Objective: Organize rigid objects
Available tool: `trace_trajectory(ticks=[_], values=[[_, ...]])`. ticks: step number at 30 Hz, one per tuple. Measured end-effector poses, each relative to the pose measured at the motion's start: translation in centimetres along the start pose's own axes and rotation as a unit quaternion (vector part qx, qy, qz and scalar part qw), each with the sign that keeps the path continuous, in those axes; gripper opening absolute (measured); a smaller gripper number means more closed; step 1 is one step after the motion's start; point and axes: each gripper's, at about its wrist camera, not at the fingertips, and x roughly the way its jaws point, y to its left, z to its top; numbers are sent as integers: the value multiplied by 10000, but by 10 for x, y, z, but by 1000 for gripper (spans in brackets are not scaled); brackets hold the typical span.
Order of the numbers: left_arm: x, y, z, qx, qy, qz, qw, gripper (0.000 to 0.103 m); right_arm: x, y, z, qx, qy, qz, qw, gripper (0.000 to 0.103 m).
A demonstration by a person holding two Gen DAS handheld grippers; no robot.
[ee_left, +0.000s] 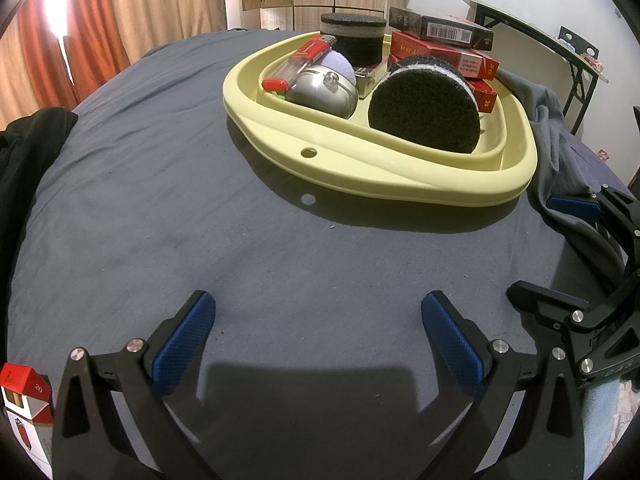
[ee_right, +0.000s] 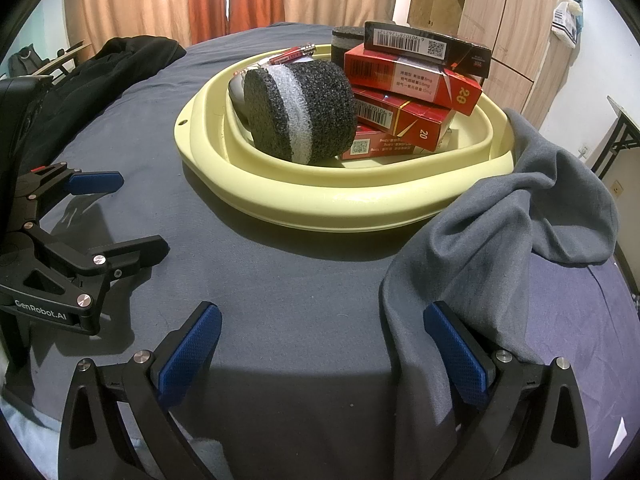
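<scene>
A pale yellow tray (ee_left: 400, 178) (ee_right: 320, 204) lies on the dark blue sheet. It holds a black foam cylinder (ee_left: 426, 106) (ee_right: 302, 112) on its side, a second foam cylinder (ee_left: 354, 38) upright at the back, stacked red cigarette packs (ee_left: 444, 54) (ee_right: 404, 92) with a black pack (ee_left: 440, 26) (ee_right: 428, 46) on top, red lighters (ee_left: 310, 54) and a silver round tin (ee_left: 324, 92). My left gripper (ee_left: 320, 340) is open and empty, short of the tray. My right gripper (ee_right: 322, 344) is open and empty; its right finger touches grey cloth.
An open red-and-white cigarette pack (ee_left: 24, 404) stands at the lower left. A grey cloth (ee_right: 500, 240) is bunched beside the tray's right side. Black clothing (ee_right: 100, 76) lies at the bed's far left. Each gripper shows in the other's view (ee_left: 580, 280) (ee_right: 80, 240). Curtains and a wardrobe stand behind.
</scene>
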Motion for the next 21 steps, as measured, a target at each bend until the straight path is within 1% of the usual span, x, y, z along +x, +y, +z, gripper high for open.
trace_trajectory(ticks=[21], values=[[0,0,0,1,-1,-1,10000,103,0,0,0,2,1,-1,10000,103]])
